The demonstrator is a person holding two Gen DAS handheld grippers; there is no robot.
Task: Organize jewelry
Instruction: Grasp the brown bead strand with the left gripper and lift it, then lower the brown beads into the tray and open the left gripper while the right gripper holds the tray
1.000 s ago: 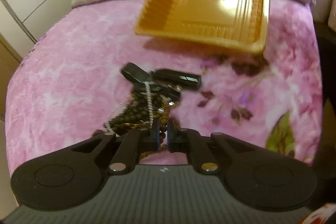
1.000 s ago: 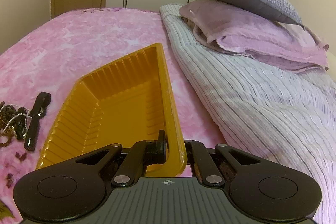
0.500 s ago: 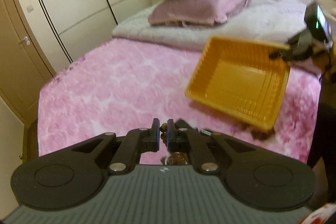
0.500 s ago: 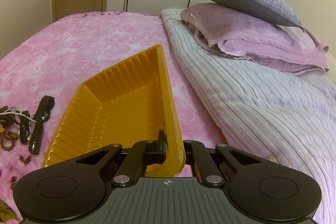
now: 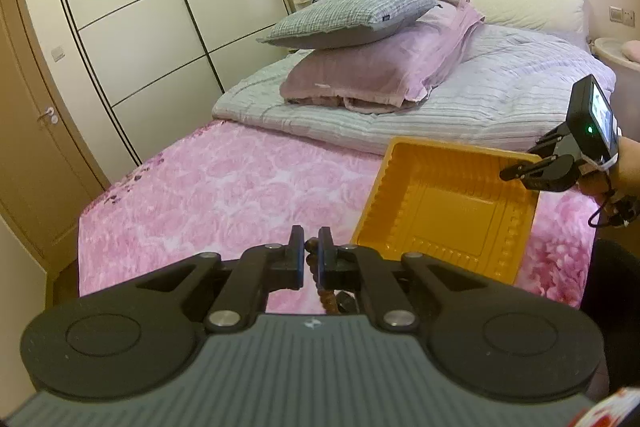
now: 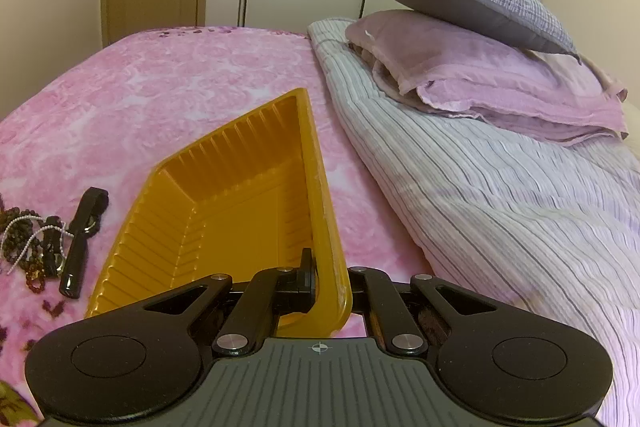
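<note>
My left gripper (image 5: 311,251) is clenched on a brown bead strand (image 5: 326,297) dangling above the pink bedspread (image 5: 224,187). My right gripper (image 6: 328,279) pinches the orange tray (image 6: 224,211) rim, tilting it beside remaining jewelry (image 6: 32,243).

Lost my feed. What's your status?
Left gripper shut on beads. Right gripper shut on tray rim. More jewelry on bedspread.

Tray (image 6: 224,211) on bed (image 6: 120,99); jewelry pile (image 6: 36,239) on the bed left of it; quilt (image 6: 500,195) right; two stacked pillows (image 6: 480,67) on the quilt.
</note>
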